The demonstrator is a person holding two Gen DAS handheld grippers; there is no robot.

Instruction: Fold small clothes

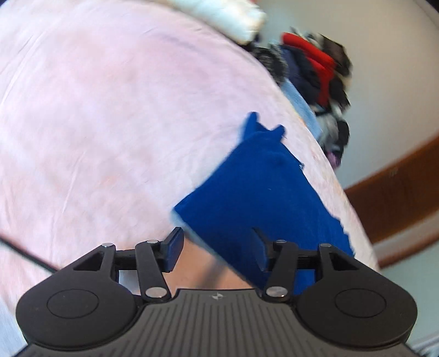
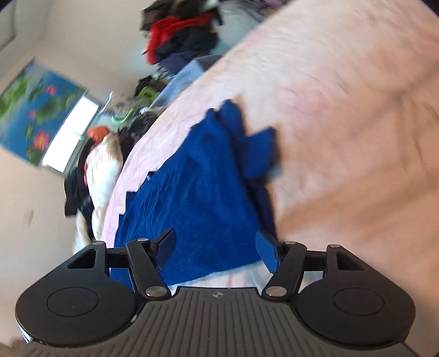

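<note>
A small royal-blue garment [image 1: 255,192] lies bunched on the pink bed sheet [image 1: 109,123], near the bed's edge. In the left wrist view my left gripper [image 1: 216,247] hovers over its near corner, open; the cloth runs under the right finger [image 1: 259,247] and neither pad presses on it. In the right wrist view the same blue garment [image 2: 197,192] spreads ahead, with a folded flap at its far right. My right gripper [image 2: 216,250] stands open above its near hem on the pink sheet [image 2: 343,123], holding nothing. Both views are tilted and blurred.
A heap of red, black and navy clothes [image 1: 315,71] sits at the bed's far edge, also in the right wrist view as the clothes heap [image 2: 181,30]. A white pillow [image 1: 225,16] lies beyond. More white and dark laundry [image 2: 101,170] hangs beside the bed below a window [image 2: 71,134].
</note>
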